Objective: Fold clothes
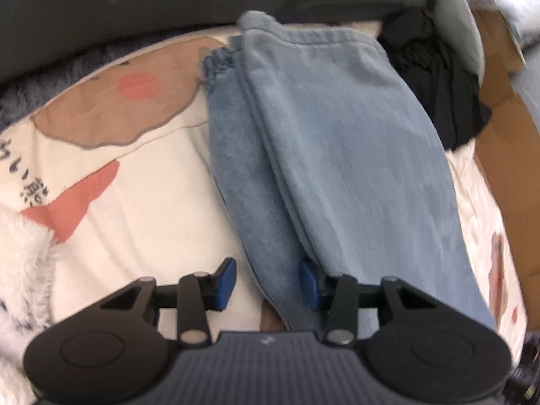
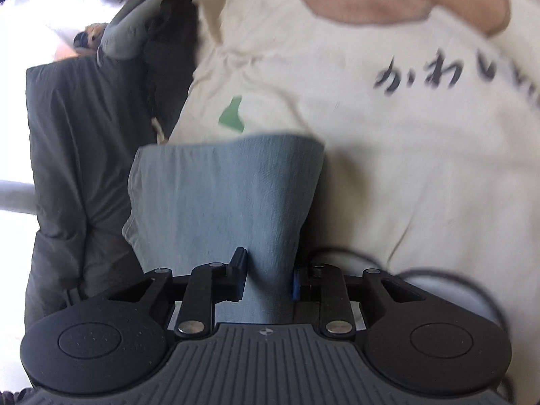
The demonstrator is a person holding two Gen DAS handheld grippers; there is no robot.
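Note:
Light-blue jeans [image 1: 337, 141] lie folded lengthwise on a cream bedsheet [image 1: 141, 209] printed with a cartoon. My left gripper [image 1: 268, 280] hangs over their near end, open: the lower denim layer runs between the blue pads. The right pad [image 1: 307, 281] sits against the fold of the top layer, and the left pad [image 1: 226, 278] stands off the cloth. In the right wrist view, a blue-grey denim panel [image 2: 222, 195] rises from my right gripper [image 2: 269, 275], which is shut on it. The cloth is pinched narrow between the fingers and fans out above them.
A dark grey garment [image 1: 202, 0] lies across the far side, also seen at left [image 2: 84, 155]. A black garment [image 1: 438, 84] and a cardboard box [image 1: 506, 141] sit at right. White fluffy fabric [image 1: 23, 270] is at the near left. A thin cable [image 2: 438, 271] lies on the sheet [image 2: 405, 168].

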